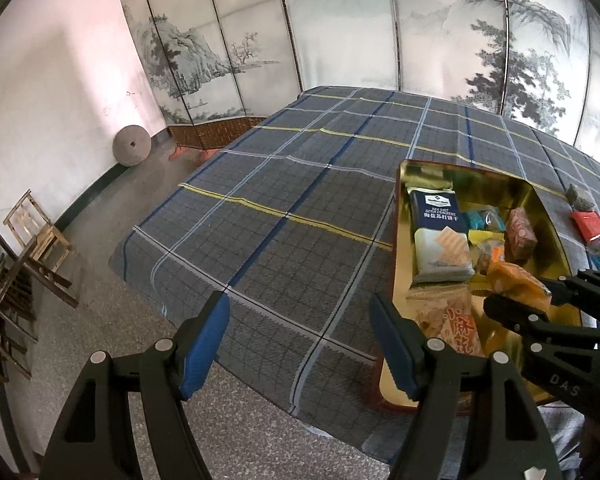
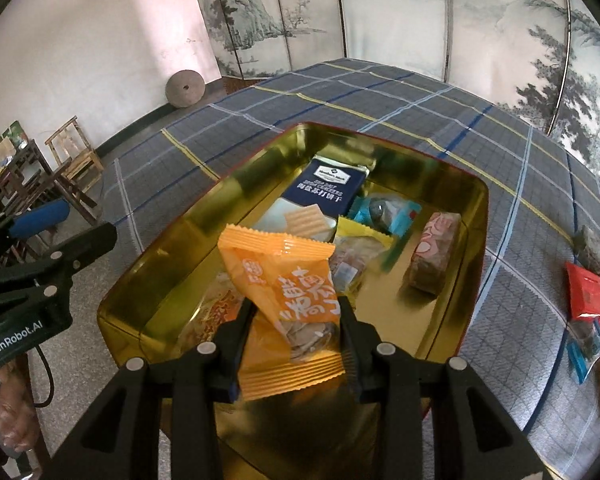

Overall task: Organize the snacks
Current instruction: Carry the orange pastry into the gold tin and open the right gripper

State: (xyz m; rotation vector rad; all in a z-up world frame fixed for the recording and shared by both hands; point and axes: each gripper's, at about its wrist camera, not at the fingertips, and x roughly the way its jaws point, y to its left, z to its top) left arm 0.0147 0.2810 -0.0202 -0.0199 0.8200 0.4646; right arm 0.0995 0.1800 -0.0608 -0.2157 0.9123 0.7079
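Left claw (image 1: 300,340) gapes wide over the plaid table (image 1: 284,184), beside the tin (image 2: 120,300). Right claw (image 2: 296,344) pinches an orange packet (image 2: 288,292) above that gold tin, its long axis running away from the camera. Inside lie crackers (image 2: 326,190) and other snacks. More packets (image 2: 590,294) lie right, on the cloth.
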